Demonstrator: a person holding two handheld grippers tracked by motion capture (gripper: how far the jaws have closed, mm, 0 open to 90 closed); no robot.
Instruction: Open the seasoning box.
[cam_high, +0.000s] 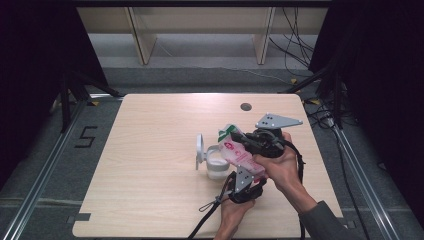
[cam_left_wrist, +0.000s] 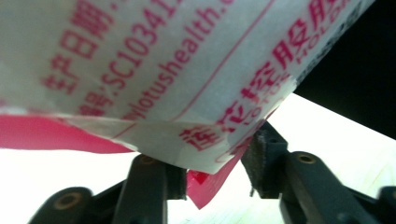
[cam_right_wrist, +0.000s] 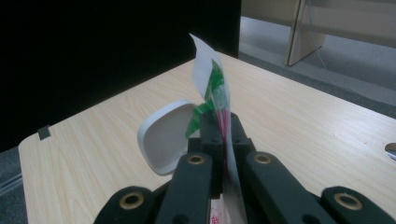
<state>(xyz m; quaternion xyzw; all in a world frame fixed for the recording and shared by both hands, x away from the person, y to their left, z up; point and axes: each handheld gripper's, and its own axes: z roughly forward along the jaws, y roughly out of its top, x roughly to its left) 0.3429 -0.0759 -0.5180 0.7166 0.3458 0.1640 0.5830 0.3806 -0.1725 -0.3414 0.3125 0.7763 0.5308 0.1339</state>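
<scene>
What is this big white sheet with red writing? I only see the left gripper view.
Observer: It is a white and pink plastic packet with a green top end, held tilted above the table.
Operator: Who holds it up?
Observer: The right tongs are shut on it near that green end.
Operator: Is anything near it?
Observer: A small round white plastic tub stands on the pale wooden table, right beside the packet, with its hinged lid flipped open.
</scene>
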